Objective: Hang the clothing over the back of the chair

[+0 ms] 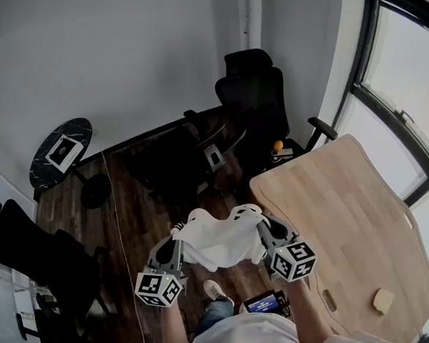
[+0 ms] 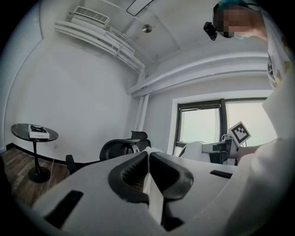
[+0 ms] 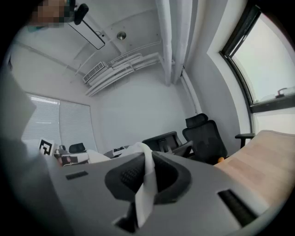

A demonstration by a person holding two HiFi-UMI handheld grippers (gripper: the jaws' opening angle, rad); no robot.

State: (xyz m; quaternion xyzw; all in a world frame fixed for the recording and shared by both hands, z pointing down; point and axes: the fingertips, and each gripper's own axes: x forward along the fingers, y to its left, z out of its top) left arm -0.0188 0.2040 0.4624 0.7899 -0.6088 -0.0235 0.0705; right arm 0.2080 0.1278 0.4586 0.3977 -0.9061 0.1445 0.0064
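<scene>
A white garment (image 1: pixel 221 238) hangs stretched between my two grippers in the head view, sagging in the middle above the dark wood floor. My left gripper (image 1: pixel 179 230) is shut on its left edge; in the left gripper view a strip of the white cloth (image 2: pixel 153 191) is pinched between the dark pads. My right gripper (image 1: pixel 261 222) is shut on the right edge, with the white cloth (image 3: pixel 145 179) folded through its jaws. Two black office chairs stand ahead: a low one (image 1: pixel 177 161) nearer and a tall-backed one (image 1: pixel 253 95) by the wall.
A light wooden desk (image 1: pixel 350 223) fills the right side, with a small block (image 1: pixel 383 300) near its front edge. A round dark side table (image 1: pixel 61 152) carrying a box stands at the left. Another black chair (image 1: pixel 30 253) sits at the near left. Windows line the right wall.
</scene>
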